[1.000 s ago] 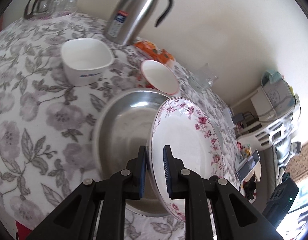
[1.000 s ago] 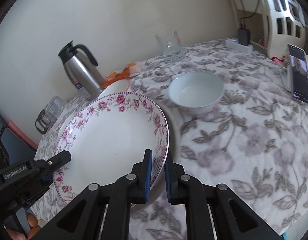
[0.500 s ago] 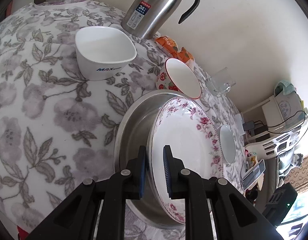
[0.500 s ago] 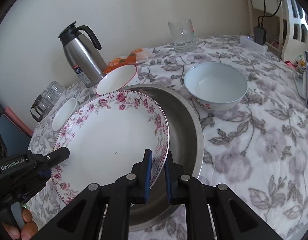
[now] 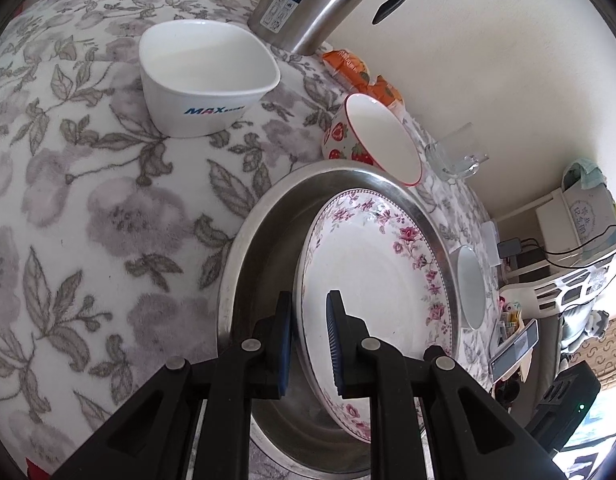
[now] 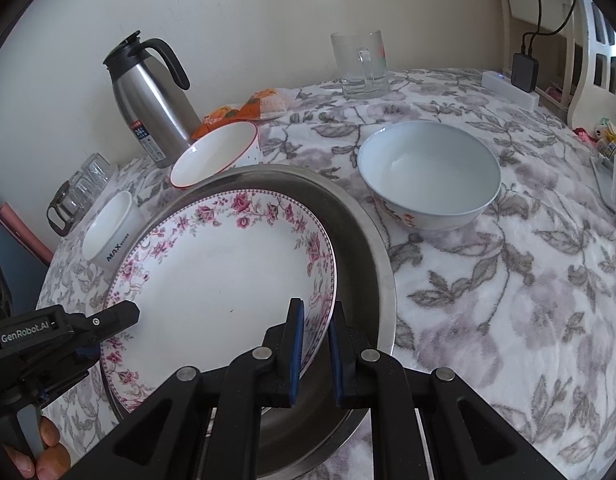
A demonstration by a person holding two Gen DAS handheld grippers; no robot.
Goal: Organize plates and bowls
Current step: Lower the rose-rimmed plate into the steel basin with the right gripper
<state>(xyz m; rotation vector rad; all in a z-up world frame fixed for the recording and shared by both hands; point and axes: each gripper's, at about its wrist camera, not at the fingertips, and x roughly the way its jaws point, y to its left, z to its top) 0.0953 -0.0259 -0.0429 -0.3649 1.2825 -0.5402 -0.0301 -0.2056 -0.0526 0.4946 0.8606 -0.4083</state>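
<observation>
Both grippers' jaws clench the floral plate (image 6: 227,280) over the steel basin (image 6: 364,240), bowls crowding its rim.

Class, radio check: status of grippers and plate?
Left gripper and right gripper both shut on plate. Plate tilted over steel pan. Nothing blocking.

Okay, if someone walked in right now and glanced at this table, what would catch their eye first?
Probably the rose-patterned plate, pinched on opposite rims by the left claw and the right claw and held tilted over the big steel basin at the table's middle. After that, the steel thermos jug by the wall and the large white bowl right of the basin.
</observation>
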